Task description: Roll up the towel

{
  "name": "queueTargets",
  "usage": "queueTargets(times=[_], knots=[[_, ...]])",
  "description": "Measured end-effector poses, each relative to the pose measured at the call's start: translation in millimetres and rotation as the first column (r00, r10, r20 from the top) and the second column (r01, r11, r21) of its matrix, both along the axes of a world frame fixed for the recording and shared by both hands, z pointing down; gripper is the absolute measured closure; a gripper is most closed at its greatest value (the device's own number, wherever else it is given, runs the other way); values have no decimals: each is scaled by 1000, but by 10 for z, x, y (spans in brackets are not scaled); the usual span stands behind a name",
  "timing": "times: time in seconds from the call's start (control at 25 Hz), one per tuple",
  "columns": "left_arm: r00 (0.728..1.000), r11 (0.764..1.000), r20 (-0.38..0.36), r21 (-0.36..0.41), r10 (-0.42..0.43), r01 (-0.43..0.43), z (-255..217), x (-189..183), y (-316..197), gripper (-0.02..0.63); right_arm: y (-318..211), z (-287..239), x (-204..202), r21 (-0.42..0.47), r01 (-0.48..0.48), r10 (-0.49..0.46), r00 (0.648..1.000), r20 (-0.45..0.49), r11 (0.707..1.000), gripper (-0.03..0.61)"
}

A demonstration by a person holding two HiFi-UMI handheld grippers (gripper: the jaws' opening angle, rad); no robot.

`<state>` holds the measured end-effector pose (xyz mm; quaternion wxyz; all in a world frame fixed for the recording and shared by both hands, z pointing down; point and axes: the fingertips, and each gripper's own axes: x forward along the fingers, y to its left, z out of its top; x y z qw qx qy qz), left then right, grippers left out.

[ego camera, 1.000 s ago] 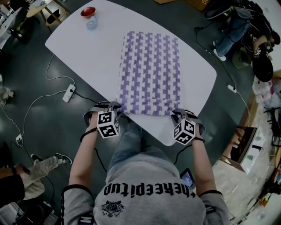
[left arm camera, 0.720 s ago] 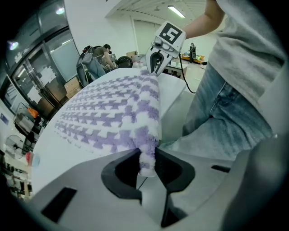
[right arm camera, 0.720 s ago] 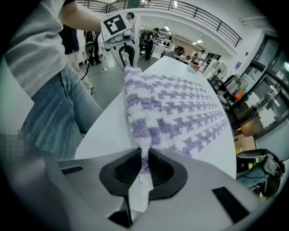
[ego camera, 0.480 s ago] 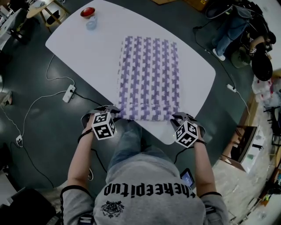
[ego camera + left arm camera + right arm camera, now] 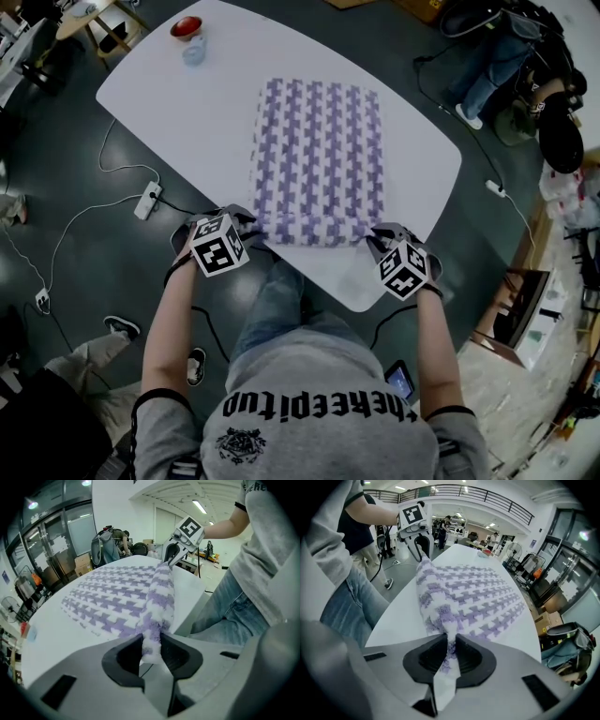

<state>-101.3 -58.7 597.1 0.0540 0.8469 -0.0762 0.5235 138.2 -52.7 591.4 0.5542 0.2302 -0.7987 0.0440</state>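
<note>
The left gripper [image 5: 151, 644] and right gripper [image 5: 450, 646], each clamped on a towel [image 5: 319, 150] corner, have turned the hem over away from the table's [image 5: 187, 103] near edge, starting the roll.

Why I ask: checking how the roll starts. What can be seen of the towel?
The towel is white fluffy cloth with a purple houndstooth pattern, flat on the white table, lengthwise away from the person. Its near edge is rolled over thickly; the left gripper and right gripper clamp that roll's ends.

White table [image 5: 187, 103] — patterned towel [image 5: 314, 159] spread across it, red bowl [image 5: 187, 25] at far corner.
</note>
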Motion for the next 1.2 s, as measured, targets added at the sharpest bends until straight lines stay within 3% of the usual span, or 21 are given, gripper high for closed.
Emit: queueTargets(times=[0.2, 0.52, 0.84, 1.0, 1.2], knots=[[999, 999, 41, 44, -3, 2, -239, -7, -29, 518, -30, -216, 8, 48, 6, -4, 999, -40, 999, 535], [997, 997, 80, 79, -6, -1, -149, 114, -210, 517, -223, -103, 120, 89, 27, -16, 993, -115, 996, 535], [996, 991, 94, 135, 8, -21, -45, -19, -198, 483, -207, 100, -34, 109, 75, -54, 982, -179, 991, 532], [998, 975, 56, 221, -21, 8, -240, -69, -382, 413, -360, 18, -42, 127, 21, -6, 992, -123, 992, 514], [1000, 951, 25, 310, -7, -1, -578, -47, -225, 411, -316, -334, -2, 175, -57, 59, 998, -1, 983, 495]])
